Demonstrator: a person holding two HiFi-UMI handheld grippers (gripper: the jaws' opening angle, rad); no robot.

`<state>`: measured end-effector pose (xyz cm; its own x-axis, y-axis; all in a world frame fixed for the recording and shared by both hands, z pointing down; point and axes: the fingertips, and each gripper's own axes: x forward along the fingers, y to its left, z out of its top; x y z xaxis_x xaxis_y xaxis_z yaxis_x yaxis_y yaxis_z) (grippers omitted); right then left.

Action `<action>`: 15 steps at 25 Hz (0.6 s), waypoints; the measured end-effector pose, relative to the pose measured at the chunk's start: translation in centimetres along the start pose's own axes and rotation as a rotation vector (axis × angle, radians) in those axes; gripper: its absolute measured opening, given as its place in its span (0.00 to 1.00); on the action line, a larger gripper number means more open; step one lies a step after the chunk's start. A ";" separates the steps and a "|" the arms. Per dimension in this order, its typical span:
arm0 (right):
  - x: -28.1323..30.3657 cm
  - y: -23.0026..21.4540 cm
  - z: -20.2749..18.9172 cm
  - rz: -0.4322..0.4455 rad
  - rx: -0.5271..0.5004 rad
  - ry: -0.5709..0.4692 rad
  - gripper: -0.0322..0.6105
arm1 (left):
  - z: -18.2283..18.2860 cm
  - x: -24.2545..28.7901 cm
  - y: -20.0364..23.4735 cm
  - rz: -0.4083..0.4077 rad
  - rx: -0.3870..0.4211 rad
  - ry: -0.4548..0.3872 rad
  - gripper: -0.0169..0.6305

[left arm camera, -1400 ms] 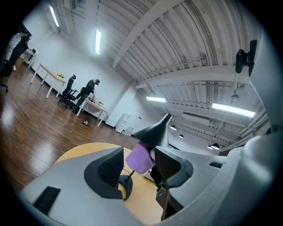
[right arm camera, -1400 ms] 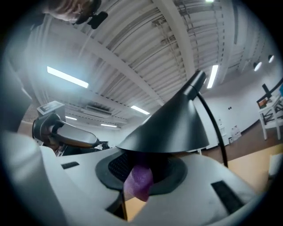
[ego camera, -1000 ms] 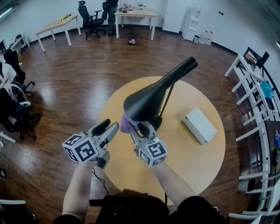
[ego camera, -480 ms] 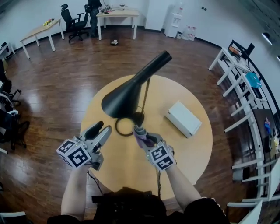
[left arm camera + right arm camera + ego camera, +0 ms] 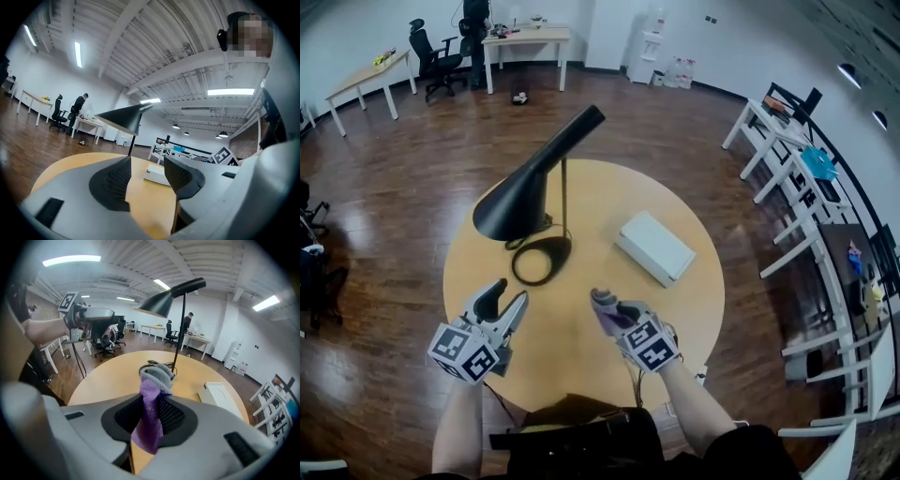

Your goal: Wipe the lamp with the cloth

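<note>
Cloth point(image 5: 151, 420) – purple w/ a grey end – is pinched between the pads of the right tongs point(image 5: 612, 306), bunched up above them and hanging a bit below. The left tongs point(image 5: 502, 302) stand partway apart w/ nothing between them, only bare worktop point(image 5: 581, 361) showing thru the gap. Both hover over the near part of the round worktop, well apart from the lamp point(image 5: 534, 178), so there's no wiping contact at this moment. I'd judge this a gap in the wiping: cloth in hand but off the lamp. Next move prob. calls for carrying the cloth fwd and up to the black cone shade point(image 5: 508, 208), pressing lightly and sweeping along it. The left tongs could steady the thin stem point(image 5: 563, 197) or ring base point(image 5: 542, 260), since the lamp looks top-heavy and could tip. Containers: the only candidate is the flat white box point(image 5: 654, 247), right of the base, lying closed – contents can't be seen. Beyond are wood floor point(image 5: 394, 178), desks point(image 5: 525, 37) and office chairs point(image 5: 427, 56) by the far wall.
</note>
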<state>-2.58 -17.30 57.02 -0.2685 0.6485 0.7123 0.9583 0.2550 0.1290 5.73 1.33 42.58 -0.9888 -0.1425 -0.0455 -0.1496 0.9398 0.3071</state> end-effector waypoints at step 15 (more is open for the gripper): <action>-2.5 -0.5 -4.5 0.089 0.061 -0.028 0.37 | -5.8 -2.4 -5.8 0.114 -0.106 0.027 0.34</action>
<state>-1.92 -22.23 58.30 -0.1856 0.6903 0.6993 0.9710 0.2381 0.0226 9.03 -5.61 46.44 -0.9987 -0.0461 0.0202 -0.0338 0.9125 0.4076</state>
